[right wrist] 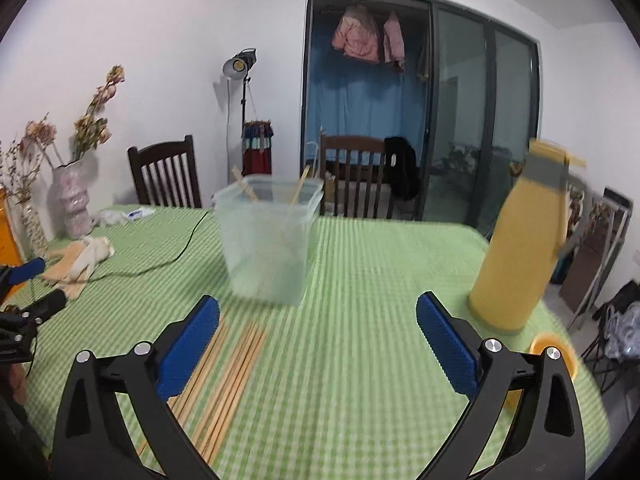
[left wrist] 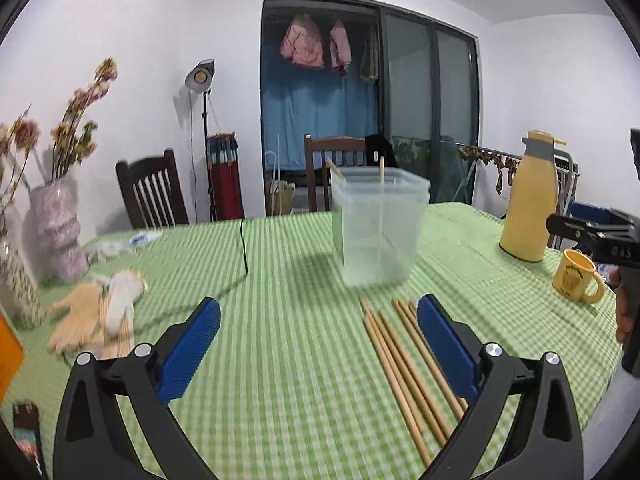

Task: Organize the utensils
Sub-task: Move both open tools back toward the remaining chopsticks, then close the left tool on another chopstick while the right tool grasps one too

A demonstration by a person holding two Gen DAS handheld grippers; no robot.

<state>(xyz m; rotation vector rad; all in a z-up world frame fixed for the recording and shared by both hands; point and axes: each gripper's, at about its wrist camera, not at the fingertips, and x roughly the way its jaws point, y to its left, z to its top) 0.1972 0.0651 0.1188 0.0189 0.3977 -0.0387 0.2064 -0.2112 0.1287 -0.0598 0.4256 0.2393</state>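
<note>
Chopsticks (left wrist: 404,364) lie loose in a row on the green checked worktop (left wrist: 288,360), near its front edge, and two more already stand leaning in the clear plastic tub (left wrist: 378,224) farther back. So, as I judge it, the job is partway along: some sticks are binned, and the greater part is not yet gathered.

Going from the left side: a vase of dried flowers (left wrist: 60,232) and a pair of gloves (left wrist: 100,312) sit at the far left of the worktop, clear of the work. The left tool (left wrist: 318,330) hangs above the cloth with its blue pads spread wide and nothing between them; the row of chopsticks passes just under and beside its right pad. The tub stands beyond, in the middle. The right tool (right wrist: 318,330) is likewise spread and empty, with the chopsticks below its left pad in its own view. At the right stand a yellow flask (left wrist: 530,200) and a yellow mug (left wrist: 576,276).

Both views are blurred, so the fine lie of each stick cannot be told. The next move, I judge, calls for one tool to come down astride a single stick, close on it near its middle, and carry it to the tub mouth without tipping the tub.
</note>
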